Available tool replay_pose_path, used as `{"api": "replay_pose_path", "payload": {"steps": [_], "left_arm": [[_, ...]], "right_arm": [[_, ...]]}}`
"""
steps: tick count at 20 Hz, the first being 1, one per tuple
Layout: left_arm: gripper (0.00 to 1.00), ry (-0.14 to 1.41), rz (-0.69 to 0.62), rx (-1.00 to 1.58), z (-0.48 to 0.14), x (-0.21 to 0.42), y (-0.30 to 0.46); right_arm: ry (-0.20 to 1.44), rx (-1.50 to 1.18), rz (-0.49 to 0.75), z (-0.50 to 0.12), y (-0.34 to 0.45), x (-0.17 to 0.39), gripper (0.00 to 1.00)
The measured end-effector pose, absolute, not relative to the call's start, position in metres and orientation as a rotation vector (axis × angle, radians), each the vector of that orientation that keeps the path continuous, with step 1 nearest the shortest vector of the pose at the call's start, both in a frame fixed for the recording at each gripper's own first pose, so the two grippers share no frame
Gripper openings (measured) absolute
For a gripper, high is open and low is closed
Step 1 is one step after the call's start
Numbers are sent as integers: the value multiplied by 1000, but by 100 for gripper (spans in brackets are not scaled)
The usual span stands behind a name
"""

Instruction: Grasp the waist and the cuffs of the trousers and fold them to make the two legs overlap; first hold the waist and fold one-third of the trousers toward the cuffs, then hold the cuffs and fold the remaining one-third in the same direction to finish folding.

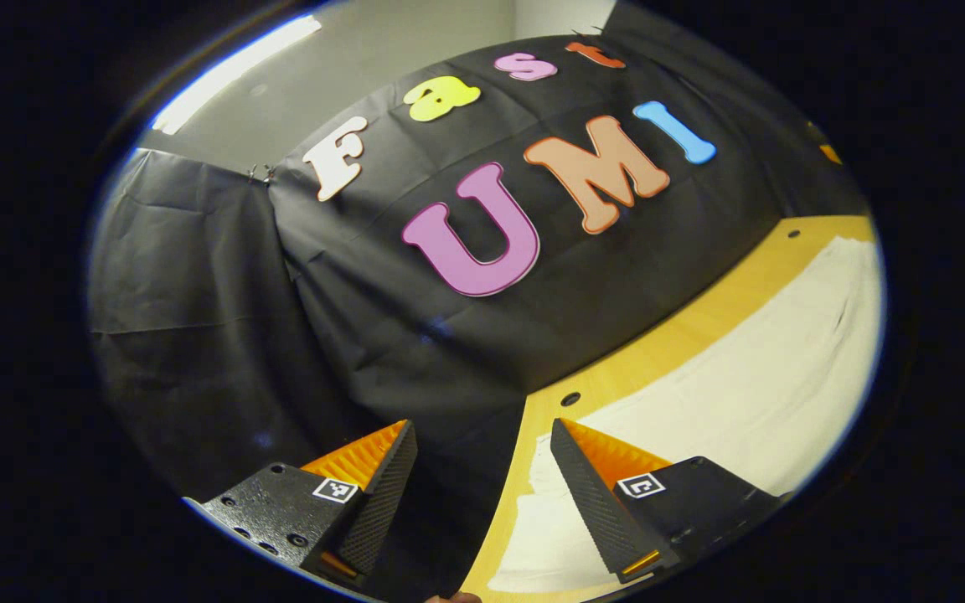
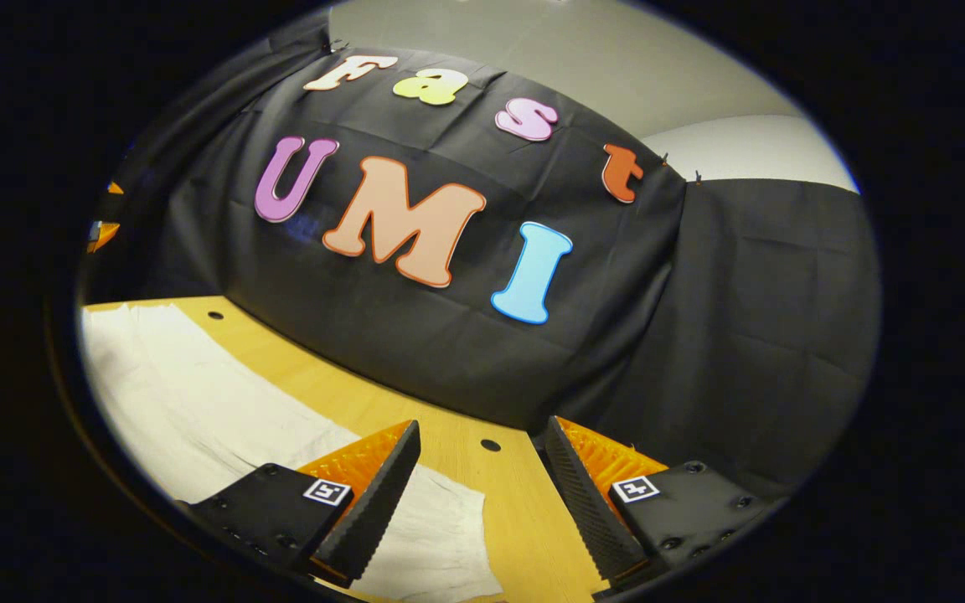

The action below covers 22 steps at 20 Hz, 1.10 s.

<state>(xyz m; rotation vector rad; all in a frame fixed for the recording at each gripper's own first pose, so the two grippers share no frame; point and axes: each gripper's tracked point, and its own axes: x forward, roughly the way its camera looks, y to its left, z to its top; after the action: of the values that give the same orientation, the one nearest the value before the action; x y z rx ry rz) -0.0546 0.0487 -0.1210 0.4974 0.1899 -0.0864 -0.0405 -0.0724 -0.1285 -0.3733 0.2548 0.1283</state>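
Note:
White trousers [image 1: 742, 377] lie flat along a wooden table [image 1: 683, 322]. In the left gripper view one end of them reaches down under my left gripper [image 1: 482, 444], which is open and held above the table's end, nothing between its fingers. In the right gripper view the trousers [image 2: 223, 410] stretch from the far left to an end below my right gripper [image 2: 478, 444]. That gripper is open too, hovering over the table [image 2: 449, 452] near its end, with bare wood between the fingers.
Black cloth walls close the booth right behind the table and around both of its ends. Small round holes [image 2: 490, 445] dot the wood along the far edge. A strip of bare wood runs between the trousers and the back wall.

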Motion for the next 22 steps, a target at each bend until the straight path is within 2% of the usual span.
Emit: {"api": "replay_pose_path", "payload": {"steps": [6,18,21,22], "left_arm": [[96,310,-182,605,-181,-83,45],[96,527,-516,956,-294,-149,50],[97,591,-587,1001,-314,-165,57],[97,608,-605,1019,-318,-170,59]], "right_arm": [[337,-545,240,-175,-71,-74,97],[507,-816,545,-267,-60,-148,99],[537,-867,603,-281,-63,-162,95],[549,-884,621,-287,-65,-167,98]]}}
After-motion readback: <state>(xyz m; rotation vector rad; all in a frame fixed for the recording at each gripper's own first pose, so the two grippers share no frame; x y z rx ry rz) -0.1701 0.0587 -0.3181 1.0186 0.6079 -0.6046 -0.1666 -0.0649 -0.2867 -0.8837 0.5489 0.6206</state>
